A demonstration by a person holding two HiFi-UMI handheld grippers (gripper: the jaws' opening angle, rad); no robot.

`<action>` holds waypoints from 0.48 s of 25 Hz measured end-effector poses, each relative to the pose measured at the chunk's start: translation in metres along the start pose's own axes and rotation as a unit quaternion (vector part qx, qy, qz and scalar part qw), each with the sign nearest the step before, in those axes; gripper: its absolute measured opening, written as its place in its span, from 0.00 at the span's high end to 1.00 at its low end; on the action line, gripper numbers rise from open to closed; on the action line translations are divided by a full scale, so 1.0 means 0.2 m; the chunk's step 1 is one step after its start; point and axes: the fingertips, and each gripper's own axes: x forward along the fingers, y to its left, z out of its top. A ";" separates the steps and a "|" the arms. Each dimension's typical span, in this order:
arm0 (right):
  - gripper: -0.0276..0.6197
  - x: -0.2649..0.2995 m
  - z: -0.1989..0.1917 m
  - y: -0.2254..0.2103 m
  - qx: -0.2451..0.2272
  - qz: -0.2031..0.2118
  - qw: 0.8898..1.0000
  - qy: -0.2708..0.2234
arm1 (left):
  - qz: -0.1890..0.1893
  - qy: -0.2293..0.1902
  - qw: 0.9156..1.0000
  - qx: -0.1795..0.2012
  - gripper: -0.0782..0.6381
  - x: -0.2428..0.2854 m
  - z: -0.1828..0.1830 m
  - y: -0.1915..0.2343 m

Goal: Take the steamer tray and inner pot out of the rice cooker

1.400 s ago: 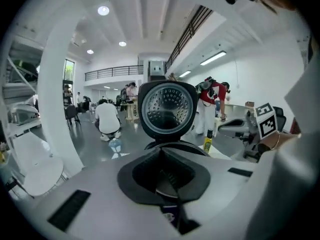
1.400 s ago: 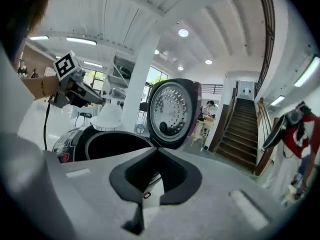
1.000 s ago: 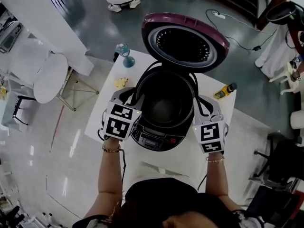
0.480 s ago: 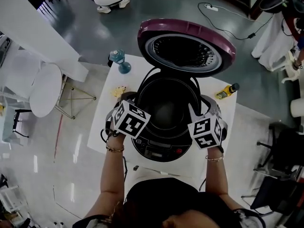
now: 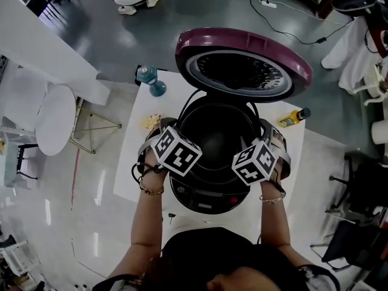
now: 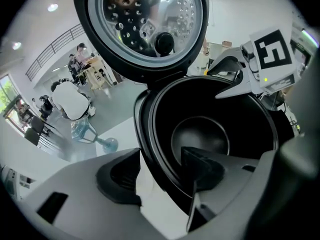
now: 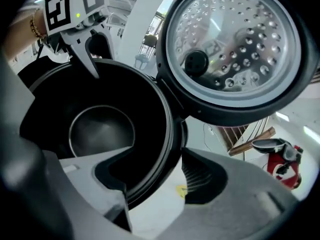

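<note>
White surface [image 5: 288,139] carries the cooker [image 5: 209,194], lid [image 5: 242,65] up at 12 o'clock. The pot [image 5: 215,135] sits inside it, and we see no tray there. Our left gripper [image 6: 160,170] stands at 9 o'clock of the pot, the right gripper [image 7: 160,176] at 3 o'clock. Both pairs of jaws have just been opening; released, they straddle the rim [image 7: 168,131] without pressing it.

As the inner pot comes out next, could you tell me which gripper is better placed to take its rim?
Neither clearly. The left gripper and right gripper, jaws just opened with nothing pressed, each straddle the rim of the inner pot on opposite sides; a two-sided lift looks likeliest.
</note>
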 end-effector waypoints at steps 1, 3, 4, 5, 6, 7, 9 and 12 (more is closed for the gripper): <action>0.56 0.01 0.00 0.00 -0.010 -0.005 1.000 0.009 | 0.005 0.004 1.000 0.004 0.53 0.01 0.00 0.00; 0.56 0.03 0.00 -0.01 -0.023 -0.011 0.999 0.020 | 0.024 0.018 0.999 0.020 0.53 0.05 0.00 0.00; 0.56 0.03 0.01 -0.01 -0.024 -0.013 0.999 0.020 | 0.034 0.024 0.999 0.028 0.53 0.07 -0.01 0.01; 0.56 0.03 0.01 -0.01 -0.020 -0.014 1.000 0.018 | 0.040 0.028 0.998 0.033 0.54 0.08 -0.02 0.01; 0.56 0.02 0.01 -0.01 -0.014 -0.014 1.000 0.013 | 0.043 0.029 0.998 0.033 0.54 0.08 -0.02 0.02; 0.57 0.01 0.02 -0.01 -0.007 -0.013 1.000 0.007 | 0.043 0.028 0.998 0.027 0.55 0.08 -0.02 0.02; 0.61 -0.02 0.04 -0.01 0.007 -0.005 1.000 -0.010 | 0.041 0.023 0.999 0.015 0.57 0.07 -0.02 0.03; 0.71 -0.07 0.08 -0.01 0.023 0.012 0.999 -0.040 | 0.043 0.020 0.999 0.005 0.58 0.06 -0.01 0.04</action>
